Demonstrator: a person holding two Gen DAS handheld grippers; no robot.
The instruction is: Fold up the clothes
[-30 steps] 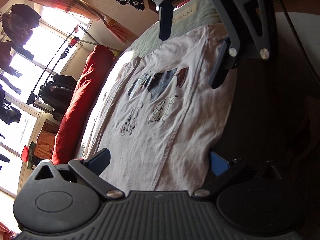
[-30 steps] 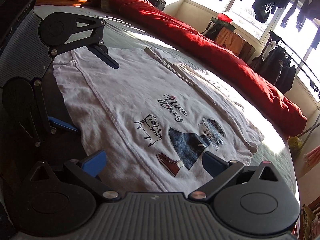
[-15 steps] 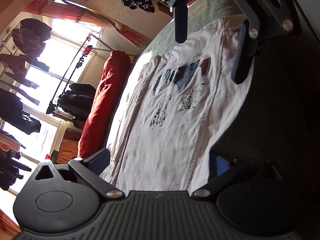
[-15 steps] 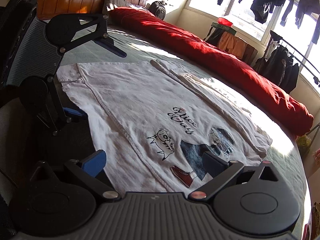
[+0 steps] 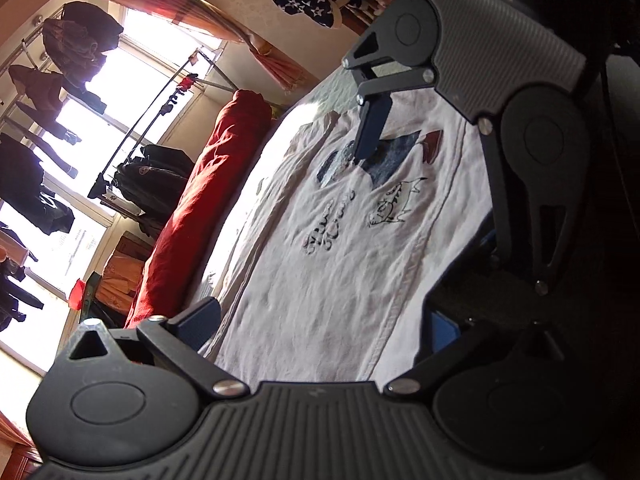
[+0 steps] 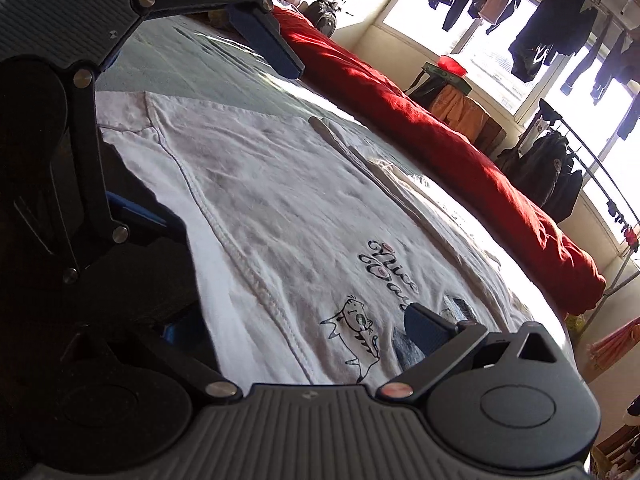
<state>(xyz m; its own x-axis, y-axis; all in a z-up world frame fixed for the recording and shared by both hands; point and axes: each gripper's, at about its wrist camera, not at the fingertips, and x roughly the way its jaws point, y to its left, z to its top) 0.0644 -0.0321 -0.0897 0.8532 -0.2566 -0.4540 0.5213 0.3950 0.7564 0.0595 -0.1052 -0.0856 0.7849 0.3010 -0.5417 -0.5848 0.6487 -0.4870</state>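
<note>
**White shirt lying on the bed, near side turned in**

White shirt (image 6: 280, 216) is lying flat on the bed (image 6: 200, 76), print up, one long edge seeming folded inward. Left claw (image 5: 320, 328) and right claw (image 6: 296, 320) are hovering spread wide, gripping nothing. Further folds are remaining.

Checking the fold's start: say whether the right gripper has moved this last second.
Yes. In the left wrist view, the right gripper came nearer along the white printed T-shirt, jaws open.
</note>
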